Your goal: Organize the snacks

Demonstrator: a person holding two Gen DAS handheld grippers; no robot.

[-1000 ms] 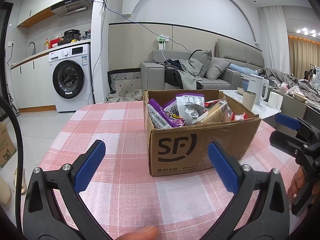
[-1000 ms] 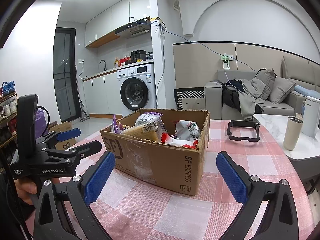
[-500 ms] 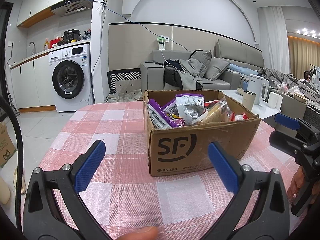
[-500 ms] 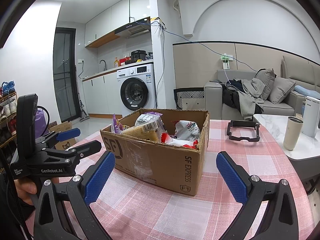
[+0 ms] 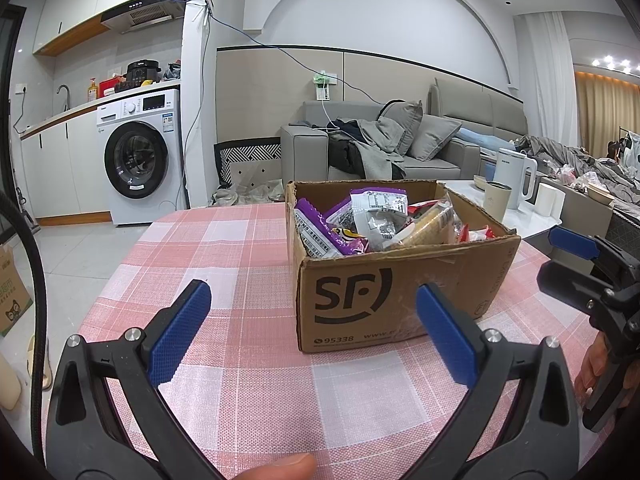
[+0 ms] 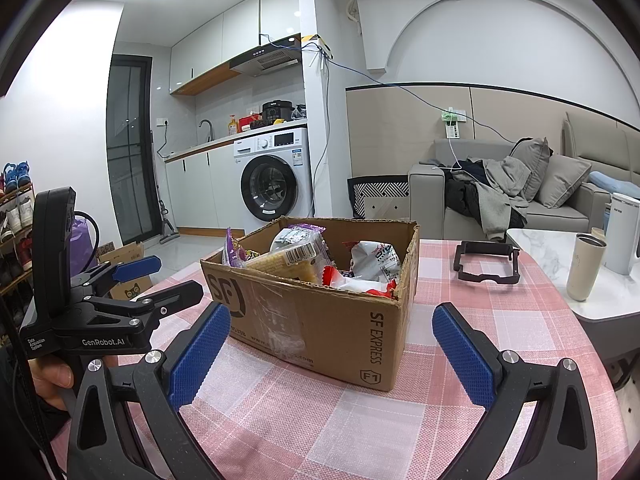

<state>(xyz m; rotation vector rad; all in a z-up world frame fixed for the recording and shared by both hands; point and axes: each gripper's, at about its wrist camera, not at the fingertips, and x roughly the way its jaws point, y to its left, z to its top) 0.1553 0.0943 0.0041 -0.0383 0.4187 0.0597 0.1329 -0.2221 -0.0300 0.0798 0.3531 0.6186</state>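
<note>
An open cardboard box [image 5: 384, 300] [image 6: 332, 328] marked SF stands on the pink checked tablecloth [image 5: 248, 360], stuffed with snack packets: a purple one [image 5: 320, 232], a clear-and-white one [image 5: 380, 212] [image 6: 300, 244], a yellow wafer pack [image 6: 280, 266] and red-white ones [image 6: 372, 264]. My left gripper [image 5: 312, 328] hovers open in front of the box's front face, nothing between its blue pads. My right gripper [image 6: 332, 344] is open too, facing the box's right corner. Each gripper shows in the other's view, held by a hand.
A black rectangular frame [image 6: 486, 262] lies on the cloth beyond the box. To the right a white side table [image 6: 600, 292] carries a beige cup [image 6: 588, 266] and a white kettle [image 5: 514, 178]. Washing machine [image 5: 138, 156] and sofa [image 5: 400, 152] stand behind.
</note>
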